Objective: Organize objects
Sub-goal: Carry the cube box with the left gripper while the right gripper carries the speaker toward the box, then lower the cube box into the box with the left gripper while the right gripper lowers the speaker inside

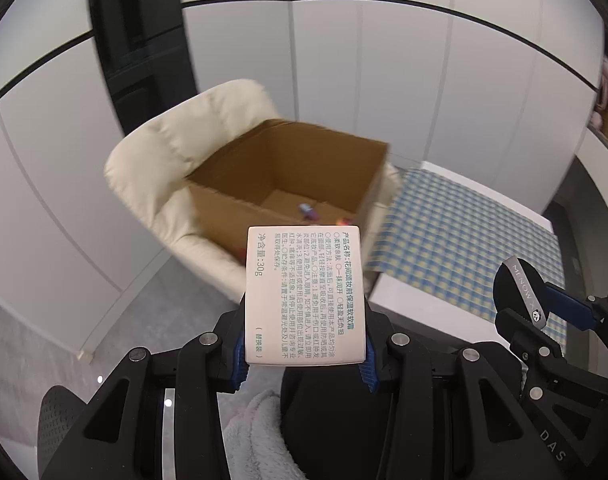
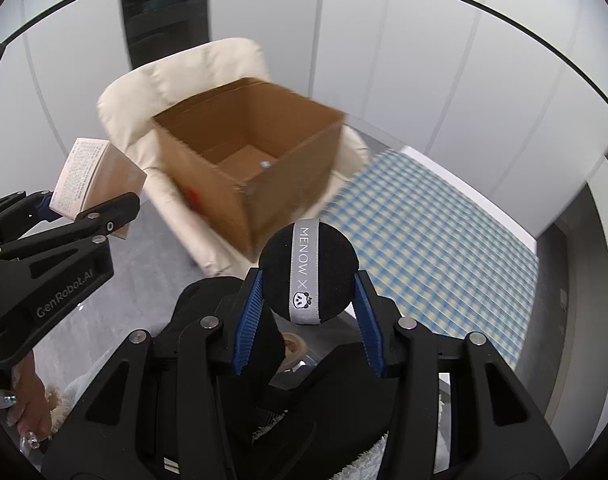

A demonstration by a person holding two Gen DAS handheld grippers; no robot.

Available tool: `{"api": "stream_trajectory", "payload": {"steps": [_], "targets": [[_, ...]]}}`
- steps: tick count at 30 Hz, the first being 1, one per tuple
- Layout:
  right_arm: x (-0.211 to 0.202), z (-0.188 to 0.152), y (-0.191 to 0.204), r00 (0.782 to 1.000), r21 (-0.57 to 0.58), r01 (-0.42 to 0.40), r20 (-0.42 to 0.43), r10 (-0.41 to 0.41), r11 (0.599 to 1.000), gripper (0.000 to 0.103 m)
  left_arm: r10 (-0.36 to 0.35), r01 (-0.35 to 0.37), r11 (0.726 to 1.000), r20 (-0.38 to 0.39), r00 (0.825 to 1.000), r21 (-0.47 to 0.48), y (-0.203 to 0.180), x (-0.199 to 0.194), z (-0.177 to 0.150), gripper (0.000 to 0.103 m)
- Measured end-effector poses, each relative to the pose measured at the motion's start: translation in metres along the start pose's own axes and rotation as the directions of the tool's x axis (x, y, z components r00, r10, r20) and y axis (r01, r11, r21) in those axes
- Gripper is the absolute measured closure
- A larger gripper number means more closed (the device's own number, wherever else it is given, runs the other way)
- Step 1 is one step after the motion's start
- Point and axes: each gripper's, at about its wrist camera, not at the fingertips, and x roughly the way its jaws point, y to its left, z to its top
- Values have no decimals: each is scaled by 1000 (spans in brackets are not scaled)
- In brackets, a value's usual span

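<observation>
The left gripper is clamped on a small white carton printed with text, which stands up between its blue pads, held in the air short of the open cardboard box that sits on a cream armchair. The right gripper is clamped on a round black puff with a grey ribbon, also short of the box, beside a table with a checked cloth. A few small things lie on the box floor, too blurred to name.
</observation>
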Motion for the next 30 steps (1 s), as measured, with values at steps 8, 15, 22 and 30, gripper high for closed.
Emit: {"api": "stream_trajectory", "payload": {"steps": [8,15,22,30], "targets": [[25,19,33,998,-59,-59,-16,59,996,56,61,-63,996,-32,998,-69,29,15,3,60],[46,60,30,998,-47,-59,16,59,997,56,72,-72,991,-6,997,-109,36,42,44,60],[98,131,36,997,-28,-77,17,77,997,56,54,-59,989,-40,998,-135,50,107,106,59],[188,189,40,994,11,-97,-58,97,995,56,112,-129,979,-112,987,-155,74,190,154,60]]}}
